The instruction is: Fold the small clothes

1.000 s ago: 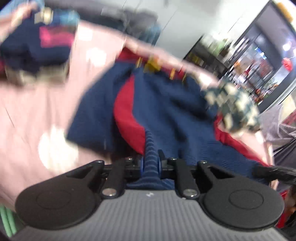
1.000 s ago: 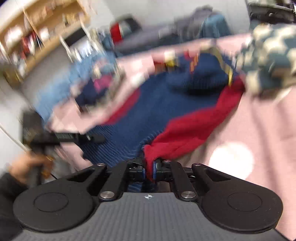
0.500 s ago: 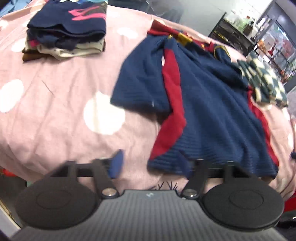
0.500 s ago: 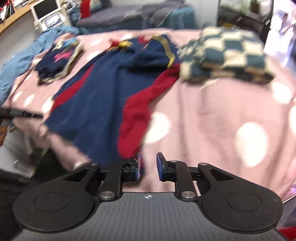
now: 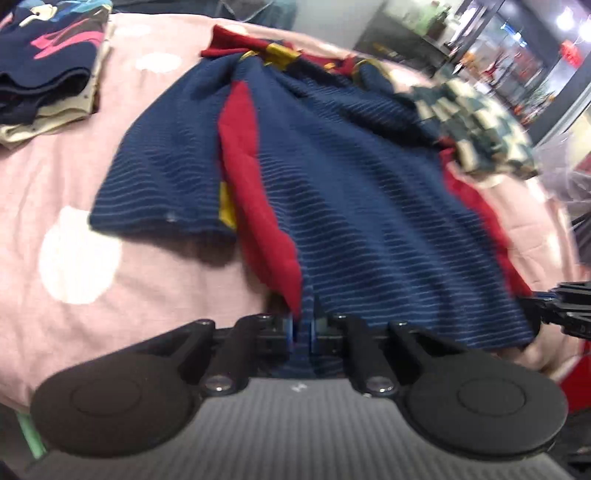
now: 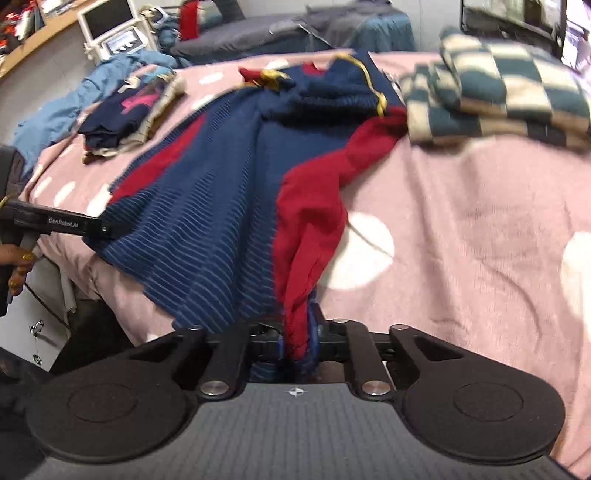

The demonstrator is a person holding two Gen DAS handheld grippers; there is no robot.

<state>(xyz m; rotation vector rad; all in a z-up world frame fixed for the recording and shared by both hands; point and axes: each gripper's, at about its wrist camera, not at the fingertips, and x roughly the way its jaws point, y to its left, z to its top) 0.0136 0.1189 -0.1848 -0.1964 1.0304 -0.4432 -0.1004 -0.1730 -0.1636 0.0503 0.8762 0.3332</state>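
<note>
A navy ribbed shirt [image 5: 369, 206] with red side panels and yellow trim lies spread on the pink dotted bedspread [image 5: 55, 177], its hem toward me. My left gripper [image 5: 303, 325] is shut on the hem's left corner, beside the red panel. In the right wrist view the same shirt [image 6: 207, 221] runs away from my right gripper [image 6: 297, 339]. Its jaws are closing, with the bunched red edge pinched between the pads. The left gripper [image 6: 66, 225] shows at the shirt's other hem corner, held by a hand [image 6: 11, 254]. The right gripper's tip [image 5: 565, 306] enters the left wrist view at the right.
A folded stack of clothes [image 5: 48, 74] sits at the bed's far left, also visible as a stack [image 6: 122, 118]. A checkered garment [image 6: 498, 96] lies at the far right, touching the shirt's shoulder. Blue cloth [image 6: 74, 99] and a monitor [image 6: 110, 26] lie beyond the bed.
One second ago both grippers held the shirt. Half a second ago both stood open at the hem. Now both have sunk and shut on the hem corners again.
</note>
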